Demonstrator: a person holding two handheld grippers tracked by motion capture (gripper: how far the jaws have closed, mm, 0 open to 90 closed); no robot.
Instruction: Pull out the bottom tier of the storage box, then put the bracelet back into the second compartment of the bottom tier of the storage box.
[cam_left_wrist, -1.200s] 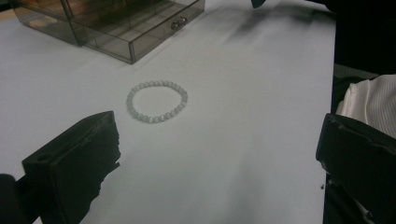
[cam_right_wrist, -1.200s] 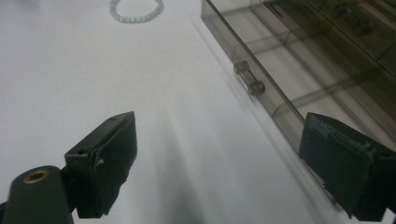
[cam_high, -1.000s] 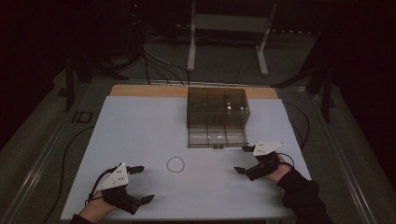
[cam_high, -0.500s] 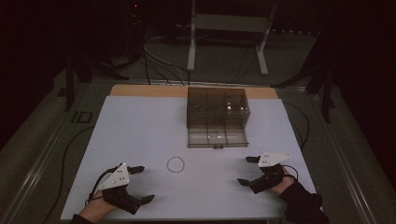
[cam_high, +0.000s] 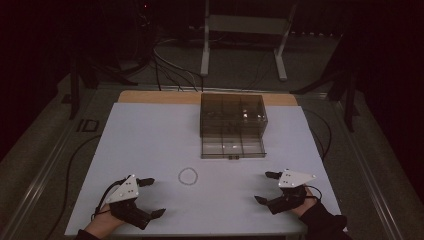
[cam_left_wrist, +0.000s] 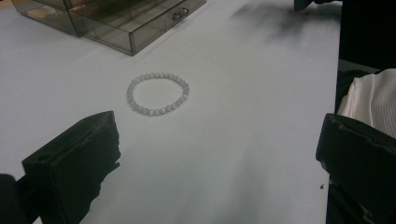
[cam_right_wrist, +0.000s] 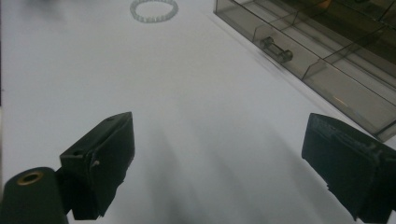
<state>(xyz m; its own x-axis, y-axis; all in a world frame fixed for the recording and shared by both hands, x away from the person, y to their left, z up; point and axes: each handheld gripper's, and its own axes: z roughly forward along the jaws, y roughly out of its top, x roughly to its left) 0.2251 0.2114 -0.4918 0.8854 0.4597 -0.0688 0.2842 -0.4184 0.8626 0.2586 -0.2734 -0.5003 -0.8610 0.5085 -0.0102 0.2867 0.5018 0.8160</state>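
Now, your bead bracelet (cam_left_wrist: 158, 94) lies flat on the white table (cam_high: 150, 135), at 12 o'clock from your wide-open left gripper (cam_high: 152, 197). It's likely light, floppy and slippery; pinch one side of the loop. Your right gripper (cam_high: 266, 187) gapes too.

Bench (cam_high: 150, 135) surface lies bare around the bracelet (cam_high: 188, 176), open to approach from every side. Sole obstacle: the drawer box (cam_high: 232, 125) standing behind it, apart.

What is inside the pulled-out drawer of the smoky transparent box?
The drawer of the smoky transparent box shows bare divided compartments; the box's dark upper compartments cannot be read.
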